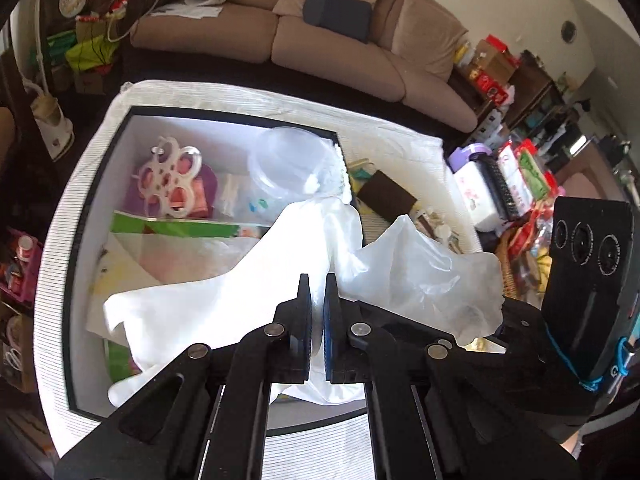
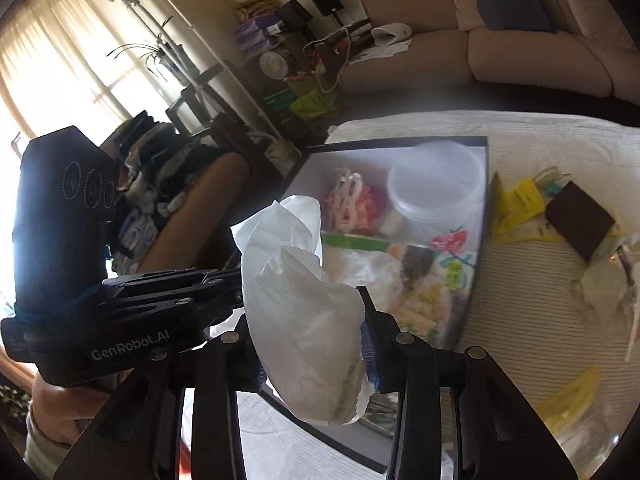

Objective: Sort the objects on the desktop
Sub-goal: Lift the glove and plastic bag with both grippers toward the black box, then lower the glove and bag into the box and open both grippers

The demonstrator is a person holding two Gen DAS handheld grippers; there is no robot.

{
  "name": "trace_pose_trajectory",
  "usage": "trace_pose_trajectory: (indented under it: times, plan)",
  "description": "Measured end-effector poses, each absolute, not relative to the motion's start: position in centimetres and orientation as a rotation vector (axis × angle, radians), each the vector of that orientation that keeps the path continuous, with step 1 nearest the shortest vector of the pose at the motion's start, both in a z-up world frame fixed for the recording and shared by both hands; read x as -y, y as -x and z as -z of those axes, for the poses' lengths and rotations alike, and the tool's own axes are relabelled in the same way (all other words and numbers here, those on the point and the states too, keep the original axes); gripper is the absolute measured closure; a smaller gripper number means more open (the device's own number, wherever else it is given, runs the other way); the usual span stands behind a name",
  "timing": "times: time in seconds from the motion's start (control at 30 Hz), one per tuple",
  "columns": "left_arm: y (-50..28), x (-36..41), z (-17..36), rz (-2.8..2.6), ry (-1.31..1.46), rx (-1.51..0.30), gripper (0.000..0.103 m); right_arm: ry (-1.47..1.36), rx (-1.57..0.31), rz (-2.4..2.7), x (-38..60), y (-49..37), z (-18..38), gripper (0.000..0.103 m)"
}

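A: What is the biggest thing here?

B: The tan sofa at the far side. Nearer lies the bench under a white striped cloth, and on it a black-rimmed box with a white inside, open at the top.

A: What is in the box?

B: At its far right, a clear plastic tub. To the left of that, a white plastic ring holder on something pink and purple. Nearer, a green-edged packet and clear bags.

A: And the task's thing?

B: A white plastic bag, crumpled, held in the air over the near half of the box, stretched between the two claws.

A: How do the claws stand?

B: The left claw is pressed together, pinching a thin fold of the bag. The right claw is partway spread, its pads clamping a bulky wad of the same bag.

A: Anything beside the box?

B: To its right on the cloth, a dark brown square block and yellow wrappers.
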State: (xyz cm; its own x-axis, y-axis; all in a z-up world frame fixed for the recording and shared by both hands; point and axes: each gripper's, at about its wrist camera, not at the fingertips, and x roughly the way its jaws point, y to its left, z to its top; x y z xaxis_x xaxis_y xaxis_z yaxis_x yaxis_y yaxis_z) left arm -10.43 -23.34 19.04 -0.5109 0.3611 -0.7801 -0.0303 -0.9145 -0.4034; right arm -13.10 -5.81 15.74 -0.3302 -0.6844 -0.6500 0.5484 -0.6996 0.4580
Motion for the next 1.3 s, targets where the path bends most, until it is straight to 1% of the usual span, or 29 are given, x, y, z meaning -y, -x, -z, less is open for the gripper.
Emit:
trace_pose_trajectory:
  times: [0.1, 0.23, 0.33, 0.43, 0.53, 0.63, 0.67, 0.7, 0.77, 0.8, 0.83, 0.87, 0.9, 0.93, 1.07, 1.13, 1.2, 1.3]
  plan:
    - [10.8, 21.2, -21.9, -2.457, 1.319, 0.503, 0.101, -1.04, 0.244, 2.109, 2.3, 12.7, -17.9, 0.064]
    - [10.9, 18.6, -27.6, -2.427, 1.179, 0.51, 0.101, -0.897, 0.294, 2.153, -1.3, 11.6, -22.9, 0.064]
    - [10.8, 19.2, -29.1, -2.448, 1.142, 0.518, 0.1, -0.875, 0.301, 2.129, -1.0, 11.7, -24.8, 0.064]
    - [11.0, 21.8, -26.6, -2.467, 1.236, 0.561, 0.098, -0.954, 0.266, 2.078, 1.7, 12.7, -22.9, 0.064]
    - [11.2, 25.3, -21.5, -2.498, 1.42, 0.581, 0.097, -1.095, 0.235, 2.004, 5.8, 14.1, -18.5, 0.064]
    - [11.2, 28.8, -16.1, -2.514, 1.613, 0.595, 0.094, -1.23, 0.112, 1.998, 9.9, 15.2, -13.4, 0.063]
    - [11.0, 29.6, -14.7, -2.514, 1.675, 0.582, 0.091, -1.279, 0.059, 2.005, 11.1, 15.6, -11.8, 0.062]
    - [10.7, 30.1, -13.6, -2.52, 1.73, 0.557, 0.092, -1.326, -0.01, 2.02, 12.1, 15.9, -10.5, 0.058]
    - [10.3, 30.7, -12.2, -2.541, 1.792, 0.481, 0.092, -1.391, -0.212, 2.075, 13.6, 16.2, -8.7, 0.056]
    - [10.1, 30.9, -12.0, -2.55, 1.795, 0.465, 0.09, -1.396, -0.312, 2.103, 14.1, 16.1, -8.4, 0.052]
    - [9.9, 31.1, -12.2, -2.563, 1.785, 0.461, 0.088, -1.377, -0.382, 2.126, 14.2, 15.8, -8.4, 0.045]
    - [9.7, 31.1, -12.4, -2.575, 1.768, 0.46, 0.084, -1.351, -0.418, 2.139, 14.1, 15.5, -8.7, 0.041]
    - [9.5, 31.0, -12.6, -2.581, 1.754, 0.456, 0.081, -1.328, -0.434, 2.15, 13.9, 15.3, -9.3, 0.036]
    - [9.4, 30.8, -12.9, -2.586, 1.74, 0.45, 0.08, -1.309, -0.437, 2.161, 13.4, 15.0, -9.9, 0.032]
    - [9.7, 30.1, -14.4, -2.642, 1.664, 0.403, 0.079, -1.243, -0.448, 2.218, 10.9, 14.0, -12.4, 0.031]
    - [10.1, 29.5, -15.2, -2.664, 1.61, 0.384, 0.075, -1.207, -0.407, 2.24, 9.5, 13.3, -13.2, 0.031]
    - [10.8, 28.6, -15.4, -2.66, 1.571, 0.375, 0.066, -1.159, -0.323, 2.238, 8.3, 12.8, -13.9, 0.031]
    - [13.0, 27.1, -13.8, -2.65, 1.653, 0.287, 0.064, -1.153, -0.3, 2.226, 8.0, 12.5, -14.0, 0.031]
